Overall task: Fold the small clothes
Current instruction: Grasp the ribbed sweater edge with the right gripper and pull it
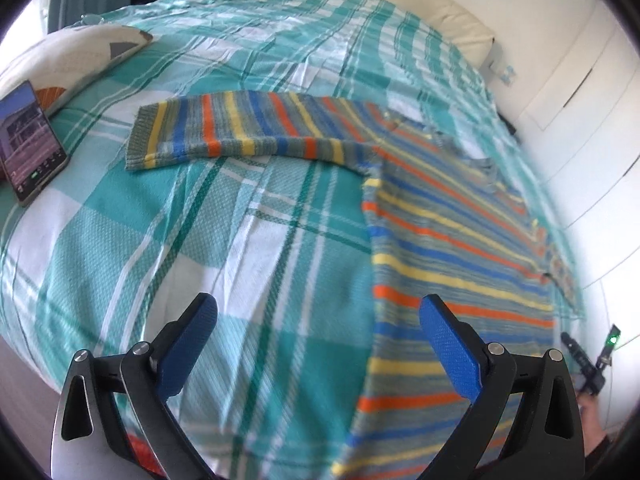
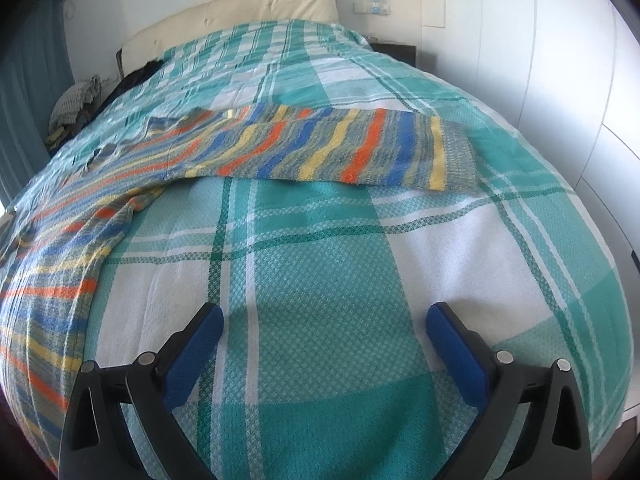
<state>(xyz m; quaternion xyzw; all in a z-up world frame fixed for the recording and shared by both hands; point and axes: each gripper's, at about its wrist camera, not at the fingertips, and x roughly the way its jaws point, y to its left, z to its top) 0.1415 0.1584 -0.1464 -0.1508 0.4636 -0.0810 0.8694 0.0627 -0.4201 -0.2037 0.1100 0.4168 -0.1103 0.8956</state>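
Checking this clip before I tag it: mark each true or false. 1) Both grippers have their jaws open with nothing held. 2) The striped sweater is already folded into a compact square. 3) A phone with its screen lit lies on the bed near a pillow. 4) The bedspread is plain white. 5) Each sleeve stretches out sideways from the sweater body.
1) True: the left gripper and right gripper both show jaws apart over the bedspread, empty.
2) False: the striped sweater lies spread flat, unfolded.
3) True: the phone is lit, beside the pillow.
4) False: it is teal-and-white plaid.
5) True: one sleeve shows in the left view, the other sleeve in the right.
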